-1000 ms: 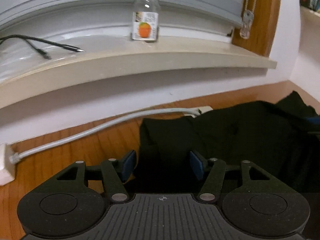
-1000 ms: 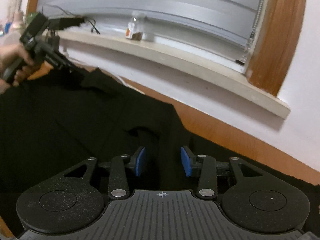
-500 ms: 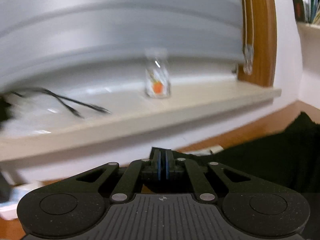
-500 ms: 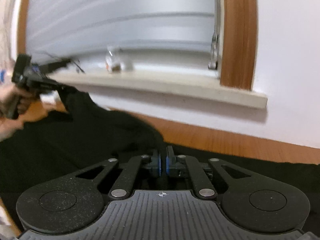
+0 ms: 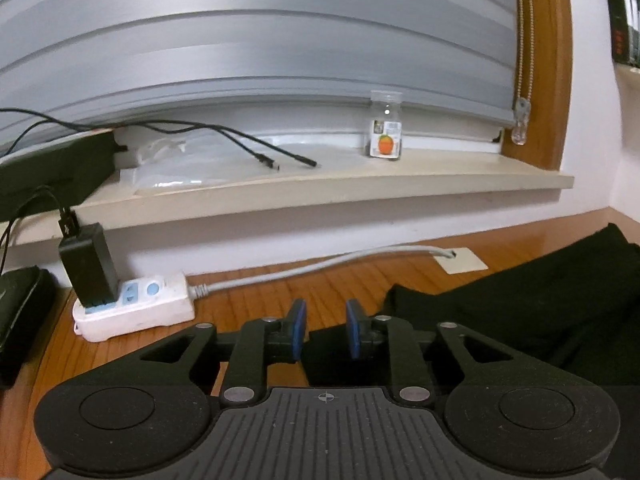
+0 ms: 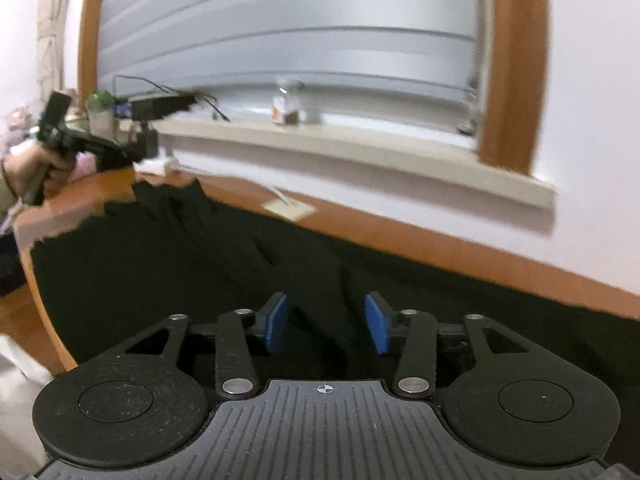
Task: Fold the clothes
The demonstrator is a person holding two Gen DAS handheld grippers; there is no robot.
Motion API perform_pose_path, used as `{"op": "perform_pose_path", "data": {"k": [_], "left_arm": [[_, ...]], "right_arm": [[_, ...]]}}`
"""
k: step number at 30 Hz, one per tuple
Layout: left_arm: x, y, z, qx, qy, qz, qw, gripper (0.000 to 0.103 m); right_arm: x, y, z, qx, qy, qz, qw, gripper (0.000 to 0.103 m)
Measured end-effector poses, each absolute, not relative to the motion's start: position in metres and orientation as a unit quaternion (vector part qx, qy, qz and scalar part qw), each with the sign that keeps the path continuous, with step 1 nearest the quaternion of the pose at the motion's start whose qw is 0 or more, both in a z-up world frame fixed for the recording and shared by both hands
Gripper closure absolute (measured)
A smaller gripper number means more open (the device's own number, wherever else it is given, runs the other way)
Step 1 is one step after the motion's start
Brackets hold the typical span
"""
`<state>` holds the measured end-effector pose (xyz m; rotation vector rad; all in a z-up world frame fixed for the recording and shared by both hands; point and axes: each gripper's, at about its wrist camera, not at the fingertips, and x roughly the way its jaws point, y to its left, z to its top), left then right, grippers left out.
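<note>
Windowsill jar (image 5: pixel 385 129), power strip (image 5: pixel 134 306), hand (image 6: pixel 34 162)

Even, soft indoor light; glare on the table (image 5: pixel 552 236); fisheye bends the sill (image 5: pixel 320 192); right view motion-blurred, left sharp; black cloth (image 6: pixel 180 264) lacks detail.

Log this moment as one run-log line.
left gripper: open, jaws just opening, empty | right gripper: open, jaws just opening, empty | black cloth garment: lying on brown wooden table
</note>
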<state>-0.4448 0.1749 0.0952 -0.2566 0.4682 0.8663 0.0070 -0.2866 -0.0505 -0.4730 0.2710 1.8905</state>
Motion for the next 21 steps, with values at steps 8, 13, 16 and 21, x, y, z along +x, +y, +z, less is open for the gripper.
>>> {"op": "perform_pose_path", "data": {"k": [8, 13, 16, 21], "left_arm": [[-0.437, 0.17, 0.077, -0.139, 0.235, 0.386, 0.881, 0.069], [-0.436, 0.164, 0.068, -0.146, 0.239, 0.373, 0.884, 0.069], [-0.438, 0.162, 0.064, -0.152, 0.237, 0.371, 0.885, 0.069], [-0.443, 0.16, 0.059, -0.16, 0.234, 0.365, 0.887, 0.069]], "right_arm": [[-0.078, -0.2, -0.047, -0.227, 0.121, 0.828, 0.498, 0.057], [-0.144, -0.136, -0.05, -0.23, 0.158, 0.842, 0.462, 0.057], [-0.175, -0.107, -0.055, -0.233, 0.177, 0.847, 0.443, 0.057], [-0.21, -0.072, -0.069, -0.248, 0.214, 0.852, 0.408, 0.047]]}}
